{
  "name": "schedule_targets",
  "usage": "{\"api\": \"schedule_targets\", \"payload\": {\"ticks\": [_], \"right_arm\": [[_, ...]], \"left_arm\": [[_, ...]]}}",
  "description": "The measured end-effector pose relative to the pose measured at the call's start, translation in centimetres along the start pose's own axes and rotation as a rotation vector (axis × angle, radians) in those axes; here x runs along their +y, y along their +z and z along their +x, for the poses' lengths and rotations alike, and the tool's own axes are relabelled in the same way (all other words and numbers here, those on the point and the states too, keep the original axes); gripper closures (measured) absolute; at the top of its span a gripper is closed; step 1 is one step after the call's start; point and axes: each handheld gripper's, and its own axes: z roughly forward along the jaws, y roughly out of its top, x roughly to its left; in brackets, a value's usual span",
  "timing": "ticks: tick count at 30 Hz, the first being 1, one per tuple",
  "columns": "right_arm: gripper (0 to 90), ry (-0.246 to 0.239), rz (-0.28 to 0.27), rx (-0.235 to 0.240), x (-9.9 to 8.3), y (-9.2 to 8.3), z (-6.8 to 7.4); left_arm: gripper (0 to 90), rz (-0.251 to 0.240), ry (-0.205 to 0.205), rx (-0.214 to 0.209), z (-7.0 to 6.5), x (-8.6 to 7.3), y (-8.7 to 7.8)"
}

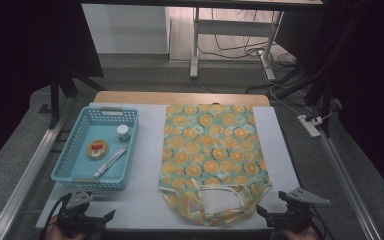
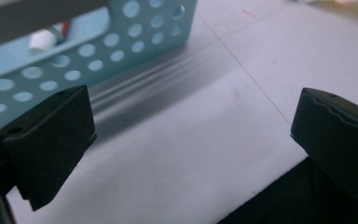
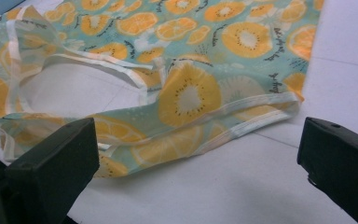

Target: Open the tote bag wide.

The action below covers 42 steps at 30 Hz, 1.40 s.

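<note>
A flat cloth bag [image 1: 211, 155] printed with orange slices on pale green lies in the middle of the white mat, handles toward me. Its handle loop [image 3: 121, 84] fills the upper part of the right gripper view. My right gripper [image 1: 266, 213] rests at the near edge just right of the handles, jaws wide apart and holding nothing. At the near left corner my left gripper [image 1: 106, 218] is open too, pointing over bare mat below the blue basket [image 1: 75, 167].
The basket holds a small round jar [image 1: 123, 132], a flat round tin with a red label [image 1: 97, 148] and a white tube [image 1: 109, 162]. Its perforated wall [image 2: 98, 51] stands close ahead of the left gripper. The white mat [image 1: 145, 195] stretches between basket and bag.
</note>
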Motion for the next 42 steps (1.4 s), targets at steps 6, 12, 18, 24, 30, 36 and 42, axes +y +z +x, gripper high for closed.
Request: {"api": "schedule_targets", "payload": {"ticks": [6, 12, 18, 24, 30, 36, 42], "right_arm": [[0.0, -0.003, 0.01, 0.009, 0.04, 0.07, 0.02], [0.0, 0.0, 0.023, 0.022, 0.08, 0.2, -0.07], [0.0, -0.007, 0.03, 0.023, 0.11, 0.25, -0.02], [0.0, -0.02, 0.039, 0.022, 0.18, 0.35, 0.14], [0.0, -0.023, 0.041, 0.019, 0.22, 0.39, 0.21], [0.0, -0.024, 0.032, 0.02, 0.25, 0.31, 0.15], [0.0, -0.053, 0.022, 0.019, 0.55, 0.15, 0.4]], "left_arm": [[0.0, -0.006, -0.006, -0.011, 0.18, -0.07, -0.04], [0.0, -0.008, -0.019, -0.028, 0.38, -0.08, -0.03], [0.0, -0.015, -0.028, -0.034, 0.51, -0.12, -0.09], [0.0, -0.015, -0.044, -0.039, 0.71, -0.13, -0.09], [0.0, -0.025, -0.05, -0.028, 0.83, 0.03, -0.05], [0.0, -0.026, -0.039, -0.025, 0.75, 0.38, 0.08], [0.0, -0.032, -0.029, -0.034, 0.97, 0.54, 0.32]]}}
